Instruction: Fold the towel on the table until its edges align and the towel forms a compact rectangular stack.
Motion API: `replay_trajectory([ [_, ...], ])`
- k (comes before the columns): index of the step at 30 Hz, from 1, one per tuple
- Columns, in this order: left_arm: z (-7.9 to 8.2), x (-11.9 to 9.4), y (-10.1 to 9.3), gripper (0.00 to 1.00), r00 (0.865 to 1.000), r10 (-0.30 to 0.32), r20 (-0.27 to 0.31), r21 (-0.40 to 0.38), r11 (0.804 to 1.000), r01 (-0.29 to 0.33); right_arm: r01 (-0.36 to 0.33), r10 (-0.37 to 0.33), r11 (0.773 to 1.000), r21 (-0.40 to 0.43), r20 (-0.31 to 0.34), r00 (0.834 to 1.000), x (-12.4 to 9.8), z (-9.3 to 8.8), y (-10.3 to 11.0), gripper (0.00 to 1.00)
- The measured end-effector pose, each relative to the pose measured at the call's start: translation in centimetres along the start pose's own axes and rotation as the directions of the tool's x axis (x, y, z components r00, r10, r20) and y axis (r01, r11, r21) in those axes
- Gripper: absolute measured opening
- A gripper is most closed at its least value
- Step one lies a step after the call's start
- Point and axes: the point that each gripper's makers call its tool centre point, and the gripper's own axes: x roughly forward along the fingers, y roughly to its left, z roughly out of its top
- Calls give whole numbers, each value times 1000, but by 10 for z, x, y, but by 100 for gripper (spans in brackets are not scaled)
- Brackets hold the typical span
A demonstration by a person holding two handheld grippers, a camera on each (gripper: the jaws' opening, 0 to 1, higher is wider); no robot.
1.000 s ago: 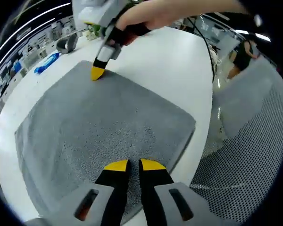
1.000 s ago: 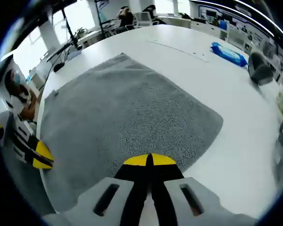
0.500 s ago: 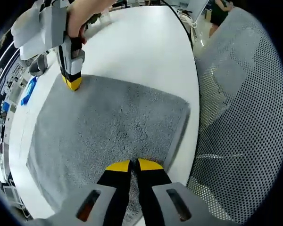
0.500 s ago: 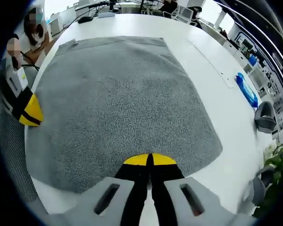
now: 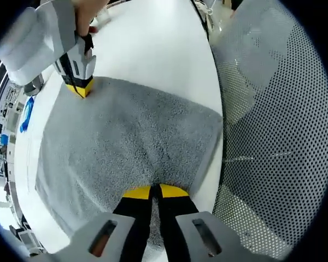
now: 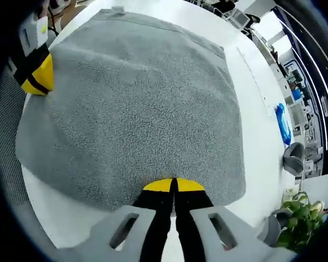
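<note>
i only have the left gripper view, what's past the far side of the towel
Observer: In the right gripper view the towel lies flat on the white table, and a blue packet lies on the table beyond the towel's edge.
Operator: is my right hand-held gripper actually on the towel
Observer: Its jaws look shut on the towel's near edge; the right hand-held gripper sits right at that hem.
Operator: anything else out there
Observer: A green plant stands past the table's edge, at the lower right of that view.
Operator: and my left one from over there
Observer: The left hand-held gripper sits at the towel's opposite corner by the mesh chair.
</note>
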Motion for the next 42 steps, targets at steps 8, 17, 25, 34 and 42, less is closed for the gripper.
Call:
replay_trajectory([
  [8,-20,-5,6,4,999,7,42,16,1000,-8,-5,6,994,108,-7,1000,-11,-10,21,0],
  [17,-21,-5,9,3,1000,28,-7,104,994,-27,5,-12,998,-62,-120,993,-11,-9,25,0],
  [25,-23,-7,11,3,985,36,170,-135,991,-13,-52,49,998,-43,-55,997,-12,-11,24,0],
  [34,-25,-8,13,3,957,61,285,-274,962,20,-24,22,999,-31,-56,998,-14,-13,30,0],
  [42,-25,-7,12,3,962,78,260,-262,965,-8,17,-29,995,-95,-135,990,-13,-12,31,0],
])
